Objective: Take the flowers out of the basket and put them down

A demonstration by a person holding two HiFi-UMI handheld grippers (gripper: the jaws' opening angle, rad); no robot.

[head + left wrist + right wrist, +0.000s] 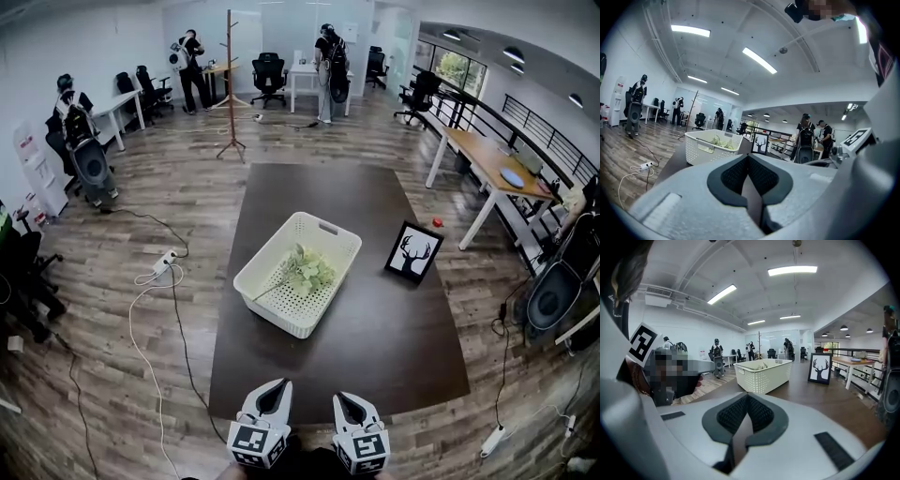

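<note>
A white perforated basket (265,284) stands in the middle of the dark table (375,356). Pale green flowers (307,270) lie inside it, a thin stem reaching toward its left wall. Both grippers hover side by side at the table's near edge, well short of the basket. My left gripper (273,389) has its jaws together with nothing between them, and the same goes for my right gripper (347,401). In the left gripper view the basket (712,149) sits ahead to the left of the jaws. In the right gripper view the basket (764,373) is straight ahead.
A framed deer picture (413,252) stands on the table right of the basket. A small red object (437,222) lies on the floor beyond it. A power strip and cables (164,263) lie on the floor left of the table. People stand by desks and chairs farther off.
</note>
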